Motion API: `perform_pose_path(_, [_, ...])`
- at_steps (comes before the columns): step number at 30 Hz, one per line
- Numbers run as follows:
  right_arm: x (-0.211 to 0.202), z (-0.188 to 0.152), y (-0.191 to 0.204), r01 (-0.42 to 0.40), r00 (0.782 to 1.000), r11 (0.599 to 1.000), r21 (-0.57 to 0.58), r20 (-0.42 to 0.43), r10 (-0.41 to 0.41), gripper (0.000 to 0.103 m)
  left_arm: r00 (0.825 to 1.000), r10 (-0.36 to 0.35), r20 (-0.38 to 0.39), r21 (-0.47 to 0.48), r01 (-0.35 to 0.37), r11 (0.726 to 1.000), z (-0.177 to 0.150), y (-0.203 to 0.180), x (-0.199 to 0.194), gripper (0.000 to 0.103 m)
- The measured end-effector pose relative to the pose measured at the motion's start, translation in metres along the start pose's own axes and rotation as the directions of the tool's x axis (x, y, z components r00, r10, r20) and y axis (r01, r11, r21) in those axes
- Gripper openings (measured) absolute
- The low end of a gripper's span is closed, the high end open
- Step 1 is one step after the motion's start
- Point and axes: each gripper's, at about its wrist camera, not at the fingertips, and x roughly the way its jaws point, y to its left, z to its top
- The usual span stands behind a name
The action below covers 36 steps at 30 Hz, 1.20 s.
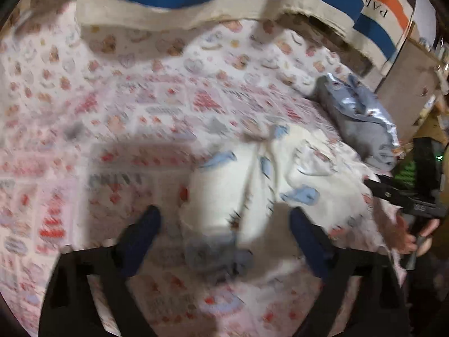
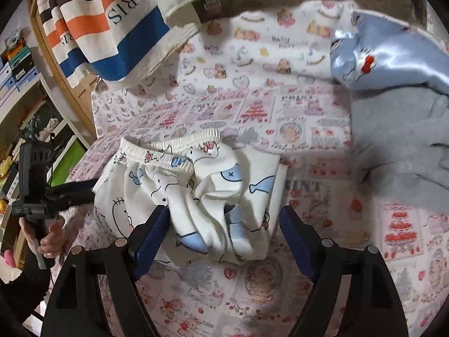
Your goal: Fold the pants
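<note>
Left wrist view, blurred: the left claw [image 1: 224, 241] stands wide apart, gripping nothing. The white pants [image 1: 252, 185], printed with blue whales, lie bunched on the patterned bed sheet [image 1: 112, 112], reaching from between the fingers up toward 12 o'clock. Whether either finger touches the cloth is hard to say through the blur. At 3 o'clock a hand [image 1: 412, 236] holds the other tool. A grey-blue folded garment [image 1: 362, 123] lies at 2 o'clock.

Right wrist view, sharper: the right claw [image 2: 224, 230] is released, spread wide. The pants [image 2: 196, 196] sit folded between its fingers, the left finger [image 2: 153, 236] against the fabric's edge, the right one apart from it. Elastic waistband at 11 o'clock.
</note>
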Motion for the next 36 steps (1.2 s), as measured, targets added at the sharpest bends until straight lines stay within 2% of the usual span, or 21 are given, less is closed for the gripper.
perform_pose_path(1, [0.004,0.001,0.001,-0.011,1.000,1.000,-0.009,-0.017,0.011,0.082,1.000,0.016,-0.002,0.028,-0.016,0.999,0.002,-0.002,0.002,0.064])
perform_pose_path(2, [0.005,0.001,0.001,-0.018,1.000,1.000,-0.014,-0.025,0.018,0.082,1.000,0.011,-0.010,0.047,-0.011,0.999,0.002,-0.004,0.004,0.061])
perform_pose_path(6, [0.015,0.004,0.003,-0.042,0.999,0.999,-0.021,-0.033,0.041,0.082,0.999,0.026,-0.018,0.101,-0.024,0.995,0.000,-0.013,0.010,0.058])
perform_pose_path(10, [0.020,0.005,0.011,-0.041,0.999,0.998,-0.053,-0.029,0.039,0.079,0.999,0.028,-0.029,0.094,-0.025,0.995,0.002,-0.013,0.016,0.058])
perform_pose_path(12, [0.020,0.004,0.015,-0.031,0.999,0.997,-0.075,-0.028,0.029,0.071,0.999,0.039,-0.027,0.101,-0.036,0.994,0.003,-0.016,0.019,0.058])
perform_pose_path(14, [0.020,0.003,0.017,-0.035,0.999,0.995,-0.092,-0.034,0.032,0.055,0.998,0.064,-0.028,0.128,-0.060,0.990,0.004,-0.020,0.021,0.056])
perform_pose_path(15, [0.021,0.002,0.018,-0.042,0.999,0.995,-0.095,-0.036,0.039,0.051,0.997,0.072,-0.030,0.144,-0.067,0.987,0.004,-0.023,0.023,0.053])
perform_pose_path(17, [0.021,0.001,0.017,-0.034,0.999,0.996,-0.088,-0.024,0.032,0.031,0.998,0.040,-0.039,0.145,-0.034,0.989,0.005,-0.026,0.023,0.027])
perform_pose_path(19, [0.019,0.000,0.018,-0.029,1.000,0.995,-0.094,-0.006,0.029,0.024,0.999,0.043,-0.028,0.165,-0.038,0.986,0.005,-0.032,0.021,0.017])
perform_pose_path(21, [0.016,-0.001,0.025,-0.001,1.000,0.992,-0.124,0.013,0.003,0.020,0.996,0.086,0.007,0.224,-0.086,0.971,0.004,-0.044,0.018,0.015])
perform_pose_path(25, [-0.001,0.001,0.041,0.041,0.997,0.981,-0.192,0.073,-0.027,0.019,0.990,0.125,0.058,0.271,-0.136,0.953,0.005,-0.055,0.005,0.014])
perform_pose_path(28, [-0.019,0.009,0.046,0.035,0.993,0.980,-0.197,0.117,-0.012,0.019,0.987,0.125,0.099,0.274,-0.148,0.950,0.011,-0.061,-0.008,0.014])
perform_pose_path(33, [-0.048,0.021,0.055,0.074,0.979,0.971,-0.229,0.202,-0.027,0.019,0.978,0.120,0.173,0.288,-0.166,0.943,0.027,-0.076,-0.029,0.014])
perform_pose_path(36, [-0.069,0.036,0.054,0.135,0.962,0.967,-0.215,0.264,-0.075,0.019,0.968,0.101,0.229,0.308,-0.170,0.936,0.046,-0.097,-0.036,0.014])
